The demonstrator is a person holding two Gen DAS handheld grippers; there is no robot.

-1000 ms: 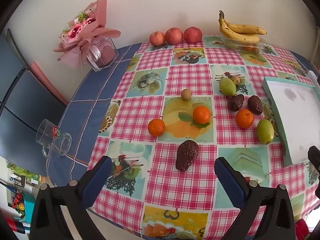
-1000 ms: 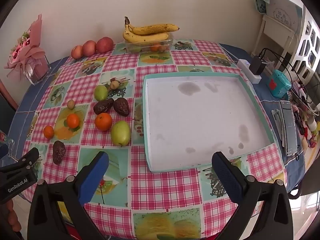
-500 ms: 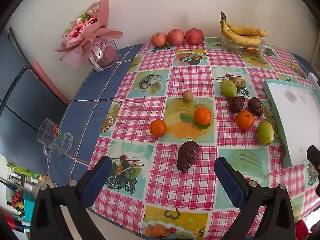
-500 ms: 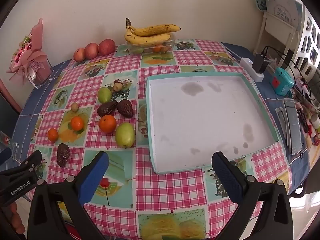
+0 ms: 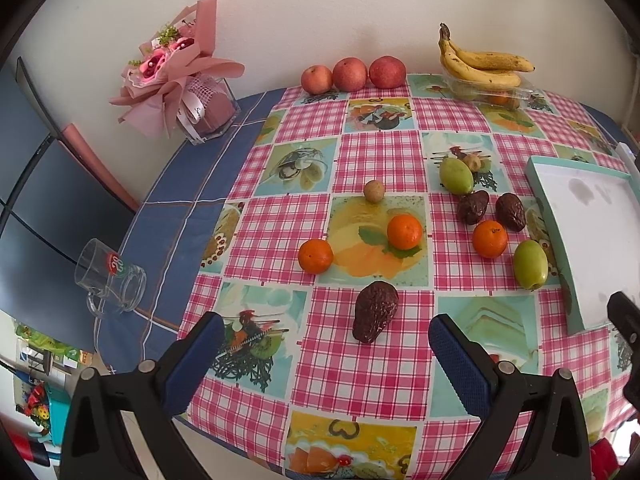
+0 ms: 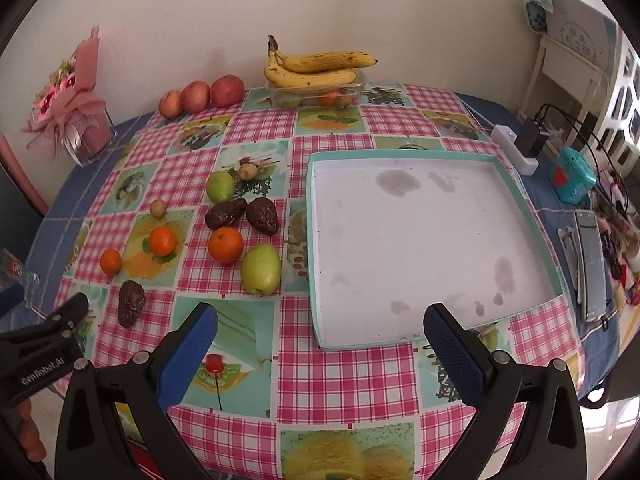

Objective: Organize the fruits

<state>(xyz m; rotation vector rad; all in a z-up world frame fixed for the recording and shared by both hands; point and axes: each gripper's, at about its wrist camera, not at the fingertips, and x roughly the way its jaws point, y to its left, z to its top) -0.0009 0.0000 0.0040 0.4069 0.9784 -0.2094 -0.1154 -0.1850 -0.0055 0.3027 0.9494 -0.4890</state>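
Teal tray (image 6: 524, 208) empty; sorting not begun. Left claw (image 5: 320, 354) and right claw (image 6: 320, 336) both released, holding nothing. Next: my left claw descends on near avocado (image 5: 375, 311).

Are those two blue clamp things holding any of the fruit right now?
No. Both the left gripper and the right gripper have their jaws wide apart with nothing between them; all fruit lies on the table.

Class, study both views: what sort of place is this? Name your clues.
Probably a home dining area: a table with a checked fruit-print tablecloth, a wrapped bouquet by the wall, and a power strip with a plugged-in charger.
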